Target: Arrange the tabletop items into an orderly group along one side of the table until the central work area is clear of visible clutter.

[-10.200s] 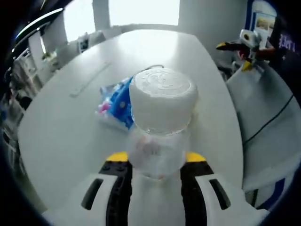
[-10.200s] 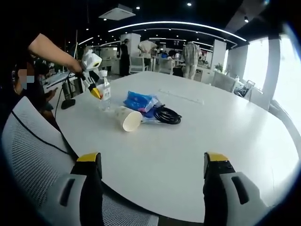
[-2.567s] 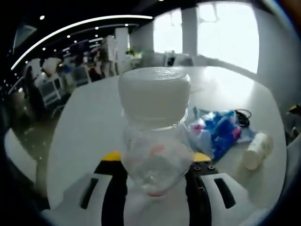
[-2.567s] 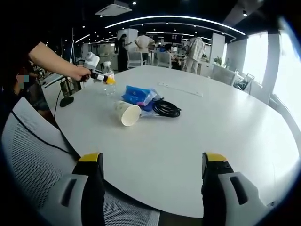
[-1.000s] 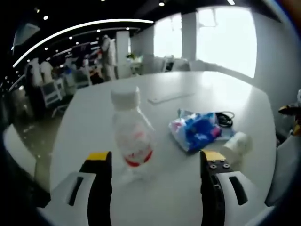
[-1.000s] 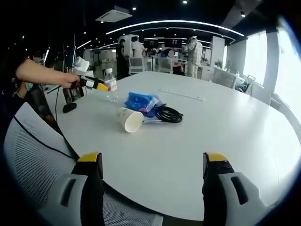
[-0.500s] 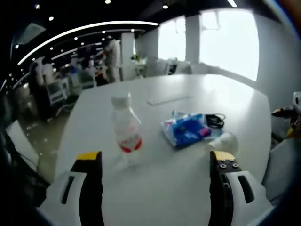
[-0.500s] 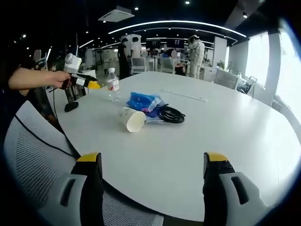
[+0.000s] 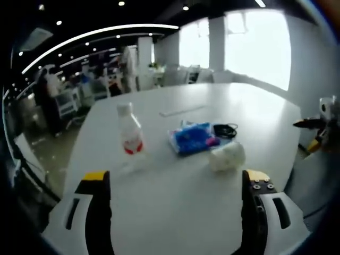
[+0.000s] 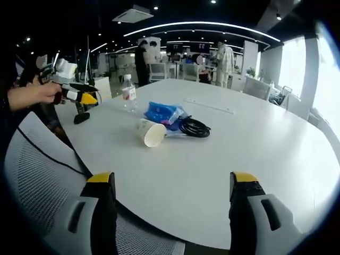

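A clear plastic bottle with a white cap and red label stands upright near the table's edge, also seen as the bottle. Beside it lie a blue packet, a coiled black cable and a white paper cup tipped on its side. My left gripper is open, back from the bottle, with nothing between its jaws; a hand holds the left gripper off the table's edge. My right gripper is open above the near rim, far from the items.
The round white table carries a thin pale strip beyond the pile and a small black object near the bottle. A white mesh chair stands below my right gripper. People and desks fill the office behind.
The left gripper, earlier shut on the bottle, has let it go standing on the table and drawn back from it. The right gripper has stayed open and still.
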### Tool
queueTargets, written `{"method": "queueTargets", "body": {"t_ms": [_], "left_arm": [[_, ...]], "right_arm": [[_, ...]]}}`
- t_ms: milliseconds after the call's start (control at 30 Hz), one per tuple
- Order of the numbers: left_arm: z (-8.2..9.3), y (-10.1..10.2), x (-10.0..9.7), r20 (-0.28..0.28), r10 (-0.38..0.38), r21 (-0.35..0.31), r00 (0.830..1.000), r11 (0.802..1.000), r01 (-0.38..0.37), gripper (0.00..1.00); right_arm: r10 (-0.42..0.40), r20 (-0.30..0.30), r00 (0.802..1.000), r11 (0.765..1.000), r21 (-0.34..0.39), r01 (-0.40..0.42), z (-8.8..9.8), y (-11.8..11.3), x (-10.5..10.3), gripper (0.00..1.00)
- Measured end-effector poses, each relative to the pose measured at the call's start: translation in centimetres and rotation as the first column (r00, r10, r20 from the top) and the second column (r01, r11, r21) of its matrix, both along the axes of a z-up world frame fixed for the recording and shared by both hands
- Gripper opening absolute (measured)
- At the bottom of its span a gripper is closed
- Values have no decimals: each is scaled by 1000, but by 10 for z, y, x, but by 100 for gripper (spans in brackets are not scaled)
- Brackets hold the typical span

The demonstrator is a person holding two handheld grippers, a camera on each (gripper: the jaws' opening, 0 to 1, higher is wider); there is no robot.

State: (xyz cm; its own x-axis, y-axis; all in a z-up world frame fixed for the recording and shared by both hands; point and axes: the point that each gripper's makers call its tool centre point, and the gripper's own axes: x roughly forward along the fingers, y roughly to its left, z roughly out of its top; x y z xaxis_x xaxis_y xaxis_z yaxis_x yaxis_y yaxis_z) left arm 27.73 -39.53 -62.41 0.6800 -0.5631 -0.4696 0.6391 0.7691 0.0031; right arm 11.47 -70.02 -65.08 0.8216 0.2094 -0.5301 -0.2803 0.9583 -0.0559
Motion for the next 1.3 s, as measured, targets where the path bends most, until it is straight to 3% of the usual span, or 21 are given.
{"method": "queueTargets", "body": {"t_ms": [300, 500, 633, 700, 767, 833, 867, 967, 1100, 1300], "left_arm": [[7, -4, -34, 32, 0, 4, 999, 1000, 0, 99], [-2, -2, -50, 35, -3, 58, 999, 998, 1, 98], [-2, 0, -59, 19, 8, 58, 1000, 998, -9, 97], [5, -4, -63, 37, 10, 34, 999, 999, -12, 97], [5, -5, -63, 59, 22, 49, 998, 999, -24, 97], [-1, -1, -61, 82, -6, 153, 997, 988, -6, 100], [-4, -2, -61, 74, -22, 165, 997, 986, 10, 100], [-1, -9, -66, 49, -27, 104, 998, 994, 22, 100], [9, -16, -66, 104, -21, 47, 994, 999, 16, 100], [5, -22, -69, 139, -65, 138, 988, 989, 45, 99]], "right_arm": [[12, -16, 1000, 1000, 2, -12, -2, 2, -1, 88], [11, -17, 1000, 1000, 0, -11, -2, 1, -2, 87], [13, -18, 1000, 1000, -1, -13, -3, 2, -2, 86], [16, -21, 1000, 1000, -1, -16, -3, 3, -3, 86], [18, -23, 1000, 1000, 0, -18, -4, 4, -3, 86], [20, -24, 1000, 1000, 0, -20, -4, 4, -3, 86], [23, -26, 999, 1000, -2, -23, -5, 5, -3, 86], [31, -36, 999, 999, -11, -31, -7, 5, -4, 86], [33, -42, 999, 999, -16, -34, -8, 5, -4, 86], [56, -64, 996, 998, -28, -58, -11, 7, -6, 86]]}}
